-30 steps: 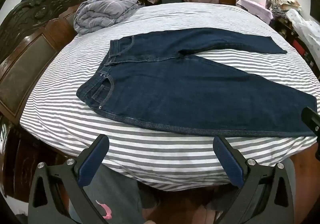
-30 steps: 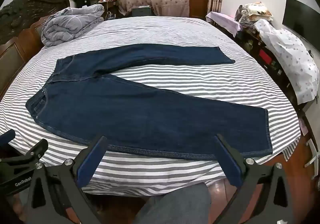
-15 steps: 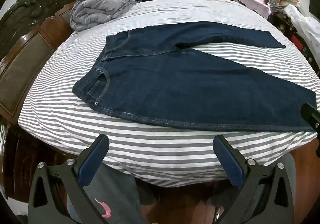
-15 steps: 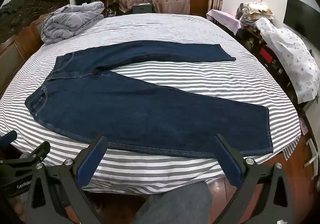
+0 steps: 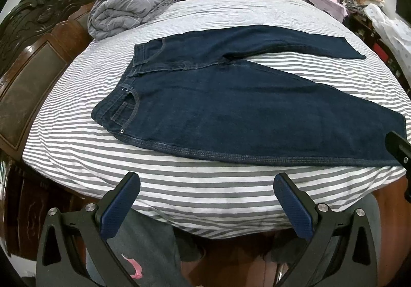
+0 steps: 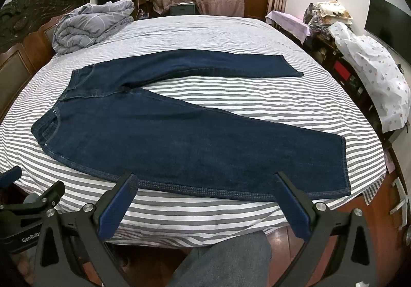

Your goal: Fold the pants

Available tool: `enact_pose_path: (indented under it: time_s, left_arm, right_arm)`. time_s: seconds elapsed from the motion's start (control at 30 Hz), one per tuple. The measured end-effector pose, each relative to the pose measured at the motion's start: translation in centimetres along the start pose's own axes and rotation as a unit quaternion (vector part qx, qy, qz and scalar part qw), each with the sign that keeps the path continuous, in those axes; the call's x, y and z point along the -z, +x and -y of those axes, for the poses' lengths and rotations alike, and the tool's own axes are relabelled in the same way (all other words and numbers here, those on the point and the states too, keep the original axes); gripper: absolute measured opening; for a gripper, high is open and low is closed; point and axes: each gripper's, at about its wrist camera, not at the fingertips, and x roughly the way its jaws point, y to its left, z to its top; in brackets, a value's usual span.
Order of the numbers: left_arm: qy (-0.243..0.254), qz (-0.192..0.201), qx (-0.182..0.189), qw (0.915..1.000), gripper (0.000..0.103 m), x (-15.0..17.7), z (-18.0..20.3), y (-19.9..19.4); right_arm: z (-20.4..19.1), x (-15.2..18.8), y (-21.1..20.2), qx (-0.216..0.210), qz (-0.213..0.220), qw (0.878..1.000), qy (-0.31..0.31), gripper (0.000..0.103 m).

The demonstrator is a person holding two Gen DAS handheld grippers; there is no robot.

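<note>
Dark blue jeans (image 5: 231, 107) lie flat on the striped bed, waistband to the left, the two legs spread apart toward the right; they also show in the right wrist view (image 6: 179, 138). My left gripper (image 5: 206, 199) is open and empty, just short of the near seam by the waist end. My right gripper (image 6: 206, 199) is open and empty, over the near edge of the front leg. The left gripper's body shows at the lower left of the right wrist view (image 6: 28, 212).
The bed (image 5: 179, 184) has a grey and white striped sheet. A folded grey quilt (image 5: 125, 9) lies at its far left corner by the dark wooden headboard (image 5: 28, 61). Cluttered furniture and a covered item (image 6: 372, 76) stand along the right side. The person's legs are below the grippers.
Both grippers have moved slightly forward and lower toward the near edge of the jeans. The jeans have not moved.
</note>
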Motion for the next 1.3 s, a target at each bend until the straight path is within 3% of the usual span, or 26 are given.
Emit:
enact_pose_path:
  time_s: [1.3]
  left_arm:
    - [-0.001, -0.025, 0.011, 0.9996, 0.103, 0.3, 0.0, 1.2]
  right_arm:
    - [0.0, 0.4, 0.6, -0.003, -0.016, 1.000, -0.006, 0.103]
